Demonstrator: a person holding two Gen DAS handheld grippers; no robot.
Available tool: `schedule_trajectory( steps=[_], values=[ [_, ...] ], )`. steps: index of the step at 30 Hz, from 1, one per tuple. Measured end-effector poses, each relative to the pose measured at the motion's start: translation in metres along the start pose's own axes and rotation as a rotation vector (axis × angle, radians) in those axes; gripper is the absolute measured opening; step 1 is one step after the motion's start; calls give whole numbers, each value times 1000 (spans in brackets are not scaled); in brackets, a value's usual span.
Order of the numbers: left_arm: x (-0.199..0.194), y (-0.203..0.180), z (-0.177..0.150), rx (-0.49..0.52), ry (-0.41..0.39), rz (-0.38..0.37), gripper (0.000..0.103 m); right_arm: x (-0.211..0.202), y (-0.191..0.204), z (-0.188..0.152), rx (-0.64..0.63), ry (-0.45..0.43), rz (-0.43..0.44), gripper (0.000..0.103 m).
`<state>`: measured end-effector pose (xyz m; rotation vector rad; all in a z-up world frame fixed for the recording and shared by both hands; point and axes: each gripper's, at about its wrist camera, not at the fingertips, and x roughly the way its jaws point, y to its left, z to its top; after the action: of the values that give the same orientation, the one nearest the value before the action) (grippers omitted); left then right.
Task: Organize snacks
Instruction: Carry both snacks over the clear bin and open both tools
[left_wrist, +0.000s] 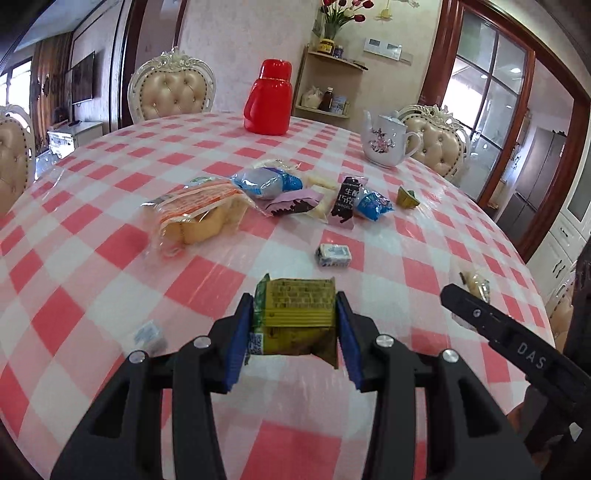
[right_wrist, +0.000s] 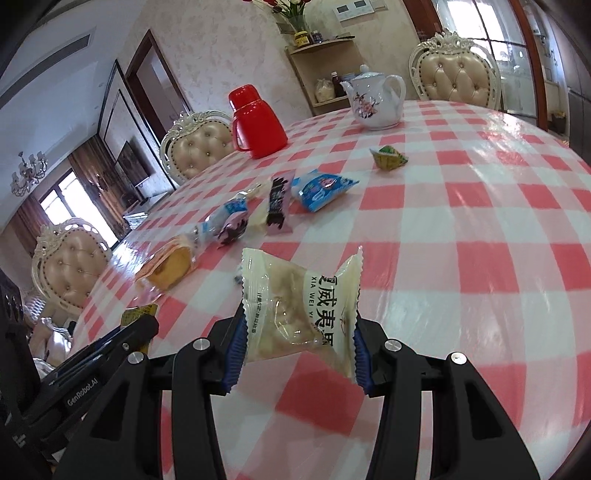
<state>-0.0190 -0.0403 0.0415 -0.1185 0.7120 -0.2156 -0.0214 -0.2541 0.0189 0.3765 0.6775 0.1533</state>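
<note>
Left gripper (left_wrist: 294, 334) pinches a green-gold snack packet (left_wrist: 295, 314) between its blue pads, carried above the near edge of the checked table (left_wrist: 92, 295). Right gripper (right_wrist: 297, 349) pinches a white translucent snack packet (right_wrist: 301, 310) the same way, also clear of the surface, toward the near right side. The snack pile (left_wrist: 273, 199) lies mid-table; a small blue-white candy (left_wrist: 333, 255) sits apart, nearer the near edge. A green wrapped piece (right_wrist: 388, 158) sits alone past the pile's right end, short of the teapot (right_wrist: 375, 101). Best move: bring both packets to the pile, lower until they touch cloth, then release. Packets are slippery, keep the pinch firm. A small wrapper near the left edge is too blurred to identify.
</note>
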Motion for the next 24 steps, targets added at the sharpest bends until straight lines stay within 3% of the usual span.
schedule_trajectory(
  steps=[24],
  values=[
    [-102, 18, -68, 89, 3, 78, 45, -47, 57, -69, -57, 62, 136, 48]
  ],
)
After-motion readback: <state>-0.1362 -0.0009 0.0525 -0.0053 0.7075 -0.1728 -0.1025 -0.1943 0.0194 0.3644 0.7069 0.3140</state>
